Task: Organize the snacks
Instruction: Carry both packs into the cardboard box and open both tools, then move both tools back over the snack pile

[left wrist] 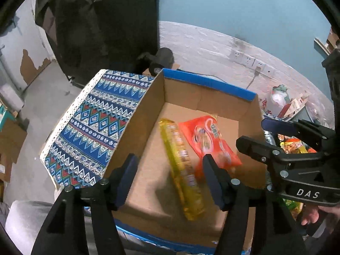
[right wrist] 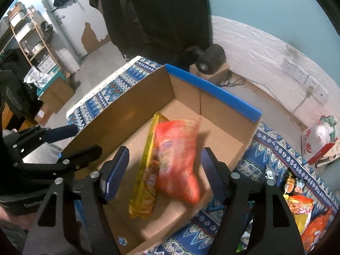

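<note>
An open cardboard box (left wrist: 148, 104) with blue rims stands on a patterned tablecloth; it also shows in the right wrist view (right wrist: 125, 106). Inside lie a long yellow snack pack (left wrist: 180, 165) and an orange snack bag (left wrist: 210, 140). In the right wrist view the yellow pack (right wrist: 146, 170) lies beside the blurred orange bag (right wrist: 178, 159). My left gripper (left wrist: 170, 180) is open and empty above the box. My right gripper (right wrist: 161, 174) is open above the box, the orange bag between its fingers but not clamped. The right gripper also shows in the left wrist view (left wrist: 282, 140).
More snack packets (right wrist: 301, 208) lie on the patterned cloth (right wrist: 276, 148) right of the box. A red and white bag (right wrist: 320, 140) sits by the white brick wall. A dark roller (right wrist: 210, 59) stands on a small box behind the carton. Shelves and boxes stand at the left.
</note>
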A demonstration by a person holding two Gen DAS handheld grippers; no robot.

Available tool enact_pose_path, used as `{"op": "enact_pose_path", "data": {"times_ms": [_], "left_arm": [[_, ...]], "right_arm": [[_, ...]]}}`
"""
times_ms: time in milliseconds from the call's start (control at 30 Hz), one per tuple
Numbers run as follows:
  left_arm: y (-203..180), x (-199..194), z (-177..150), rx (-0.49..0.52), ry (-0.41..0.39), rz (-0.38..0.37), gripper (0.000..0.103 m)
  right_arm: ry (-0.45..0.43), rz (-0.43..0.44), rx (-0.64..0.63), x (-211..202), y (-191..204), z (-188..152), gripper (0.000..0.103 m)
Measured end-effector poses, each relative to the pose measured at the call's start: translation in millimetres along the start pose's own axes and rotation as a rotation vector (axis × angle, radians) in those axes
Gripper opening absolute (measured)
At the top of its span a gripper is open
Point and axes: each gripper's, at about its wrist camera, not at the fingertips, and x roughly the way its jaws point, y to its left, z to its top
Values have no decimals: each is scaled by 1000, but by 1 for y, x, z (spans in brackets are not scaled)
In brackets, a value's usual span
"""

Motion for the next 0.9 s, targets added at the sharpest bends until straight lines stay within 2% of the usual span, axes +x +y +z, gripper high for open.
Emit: {"op": "enact_pose_path", "data": {"times_ms": [467,900], "left_arm": [[-41,-16,-3,87,-18,-46,68],[-103,-19,-18,195,17,-126,69]], "right_arm": [[-47,-61,87,-56,-45,-28,72],[-37,-155,195,-102,-103,-80,73]]}}
